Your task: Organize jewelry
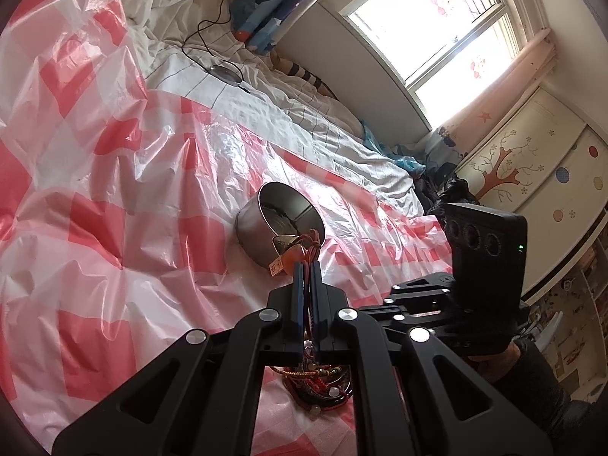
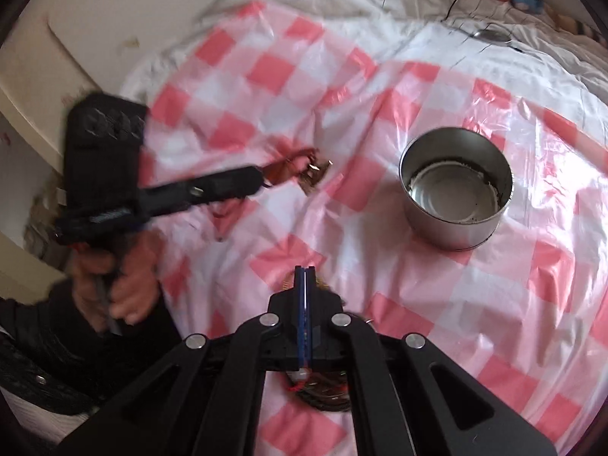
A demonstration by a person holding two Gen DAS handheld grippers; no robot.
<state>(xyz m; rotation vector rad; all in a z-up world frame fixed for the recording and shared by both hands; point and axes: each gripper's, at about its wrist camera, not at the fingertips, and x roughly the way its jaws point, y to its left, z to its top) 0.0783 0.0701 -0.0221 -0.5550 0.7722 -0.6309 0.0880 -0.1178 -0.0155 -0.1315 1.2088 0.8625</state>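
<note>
A round metal tin stands open on the pink-checked plastic sheet; it also shows in the left wrist view. My left gripper is shut on a red cord jewelry piece with metal charms and holds it in the air just short of the tin; the right wrist view shows that piece, blurred, left of the tin. My right gripper has its jaws pressed together above a pile of red cords and beads. That pile also lies under my left gripper.
A rumpled white duvet with a black cable and a small round device lies beyond the sheet. A window and a wardrobe are at the right. The other handheld unit is close on the right.
</note>
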